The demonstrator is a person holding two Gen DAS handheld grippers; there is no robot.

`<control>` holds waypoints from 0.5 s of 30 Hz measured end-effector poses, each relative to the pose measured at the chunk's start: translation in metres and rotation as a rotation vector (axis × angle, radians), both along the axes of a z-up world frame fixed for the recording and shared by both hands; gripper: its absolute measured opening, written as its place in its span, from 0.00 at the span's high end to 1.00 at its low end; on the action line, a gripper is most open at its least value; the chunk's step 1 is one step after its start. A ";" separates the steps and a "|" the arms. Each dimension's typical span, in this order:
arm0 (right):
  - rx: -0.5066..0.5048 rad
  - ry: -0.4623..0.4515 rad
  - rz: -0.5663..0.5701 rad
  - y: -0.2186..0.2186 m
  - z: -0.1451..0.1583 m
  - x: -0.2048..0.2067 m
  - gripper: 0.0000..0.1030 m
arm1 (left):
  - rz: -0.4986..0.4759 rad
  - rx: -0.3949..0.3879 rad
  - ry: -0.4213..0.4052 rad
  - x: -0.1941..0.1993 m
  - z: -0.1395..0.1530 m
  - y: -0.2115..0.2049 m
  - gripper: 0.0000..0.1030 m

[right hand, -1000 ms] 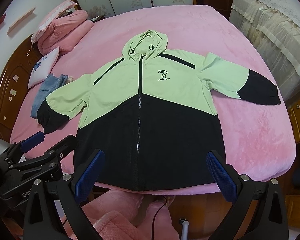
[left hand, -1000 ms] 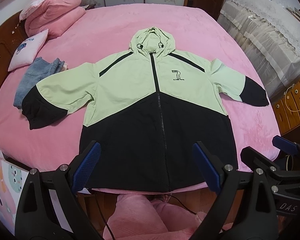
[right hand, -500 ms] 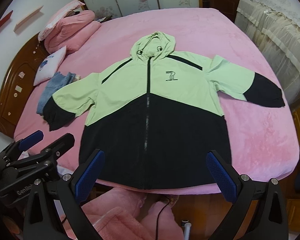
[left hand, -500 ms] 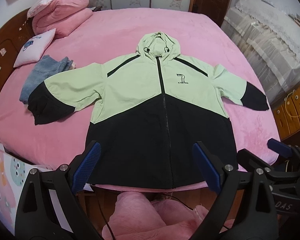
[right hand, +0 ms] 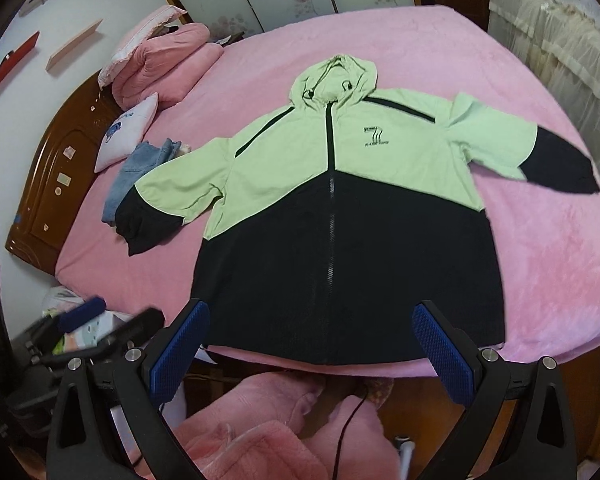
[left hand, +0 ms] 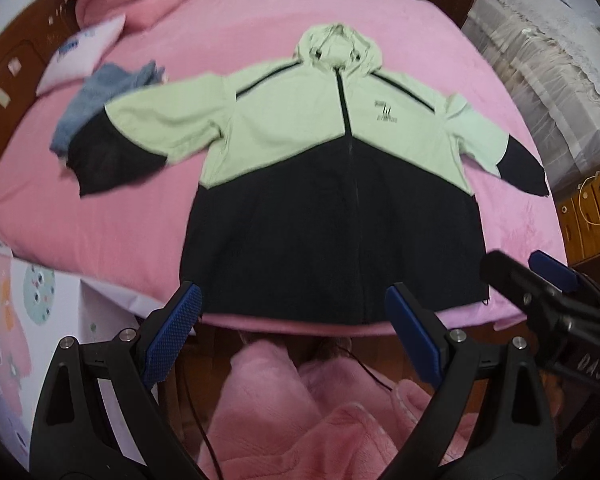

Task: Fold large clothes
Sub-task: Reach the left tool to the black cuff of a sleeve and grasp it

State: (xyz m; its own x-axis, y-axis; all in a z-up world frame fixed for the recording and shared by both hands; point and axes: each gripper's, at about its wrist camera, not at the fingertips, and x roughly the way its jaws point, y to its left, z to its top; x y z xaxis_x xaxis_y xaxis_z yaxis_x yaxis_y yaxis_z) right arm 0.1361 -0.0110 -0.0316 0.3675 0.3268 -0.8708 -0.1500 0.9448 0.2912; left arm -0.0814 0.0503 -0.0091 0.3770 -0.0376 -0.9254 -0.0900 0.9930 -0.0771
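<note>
A hooded jacket point(left hand: 332, 184) point(right hand: 340, 208), light green above and black below, lies flat and zipped on the pink bed, hood away from me, both sleeves spread out. My left gripper point(left hand: 292, 336) hangs open over the bed's near edge just short of the black hem, holding nothing. My right gripper point(right hand: 312, 348) is open too, its blue pads either side of the hem's middle and above it. In the left wrist view the right gripper point(left hand: 548, 280) shows at the far right; in the right wrist view the left gripper point(right hand: 100, 328) shows blurred at the lower left.
Folded blue jeans point(right hand: 140, 176) and a white pillow point(right hand: 128, 132) lie by the jacket's left sleeve, with pink bedding point(right hand: 160, 68) stacked behind. A wooden headboard point(right hand: 56, 168) stands left. A lace-covered sofa point(left hand: 548, 92) and wooden drawers point(left hand: 592, 208) stand right. Pink-clad legs point(right hand: 260, 432) are below the grippers.
Both grippers have drawn back and swung right a little, so the jacket sits further off and more to the right in the views. The jacket itself has not moved; both stay open.
</note>
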 end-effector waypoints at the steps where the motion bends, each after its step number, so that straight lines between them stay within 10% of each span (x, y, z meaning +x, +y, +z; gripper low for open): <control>1: 0.006 0.010 -0.001 0.003 -0.004 0.002 0.00 | 0.014 -0.008 0.019 0.000 -0.004 0.005 0.10; 15: -0.101 0.023 0.138 0.124 -0.050 0.044 0.00 | 0.418 -0.223 0.086 0.047 -0.075 0.156 0.11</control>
State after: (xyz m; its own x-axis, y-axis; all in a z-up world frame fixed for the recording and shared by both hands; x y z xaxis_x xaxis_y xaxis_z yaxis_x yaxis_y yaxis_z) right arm 0.1800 0.1128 -0.0817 0.3045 0.2834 -0.9094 -0.2746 0.9403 0.2011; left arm -0.0347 0.2058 -0.0846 0.3241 -0.1002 -0.9407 -0.4934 0.8305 -0.2584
